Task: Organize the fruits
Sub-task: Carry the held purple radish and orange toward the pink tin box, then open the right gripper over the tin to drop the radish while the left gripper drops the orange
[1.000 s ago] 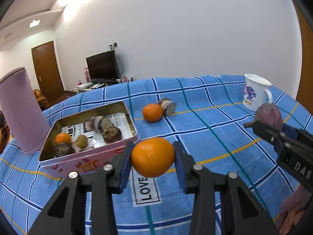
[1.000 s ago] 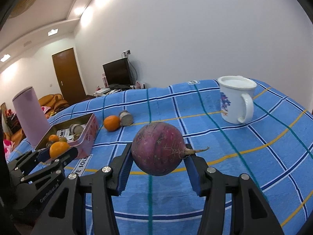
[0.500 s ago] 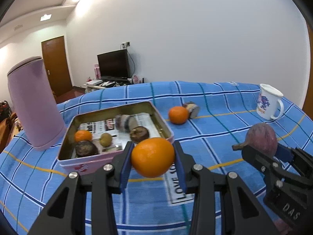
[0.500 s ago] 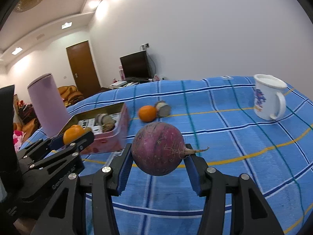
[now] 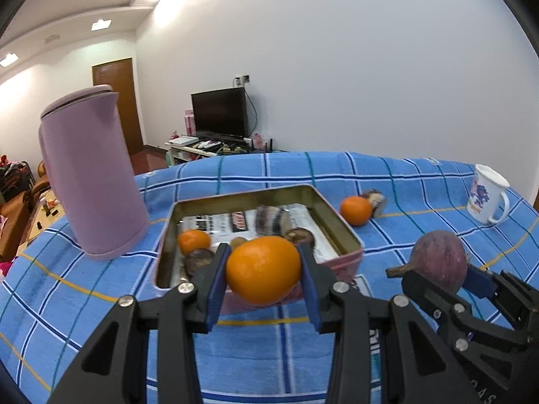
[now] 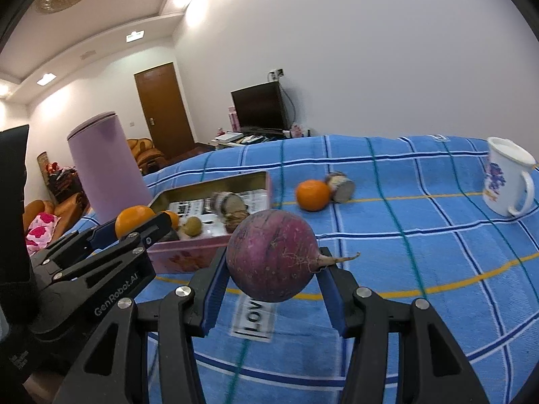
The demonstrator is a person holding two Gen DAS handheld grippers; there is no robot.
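My left gripper [image 5: 262, 277] is shut on an orange [image 5: 263, 274] and holds it in the air at the near edge of the pink tin [image 5: 350, 235]. The tin holds a small orange [image 5: 192, 239], dark round fruits and a striped piece. My right gripper [image 6: 273, 271] is shut on a purple radish-like root [image 6: 269, 252], held above the cloth right of the tin [image 6: 188, 256]. The root also shows in the left wrist view [image 5: 439, 259]. A loose orange [image 5: 355, 210] and a cut striped piece [image 5: 375, 198] lie beyond the tin.
A tall lilac jug [image 5: 91, 175] stands left of the tin. A white flowered mug [image 5: 486, 198] stands at the far right. The blue checked cloth [image 5: 421, 208] covers the table. A TV [image 5: 220, 112] and a door stand behind.
Both grippers have moved left toward the tin, each still holding its item. The tin now sits straight ahead of the left gripper and closer.
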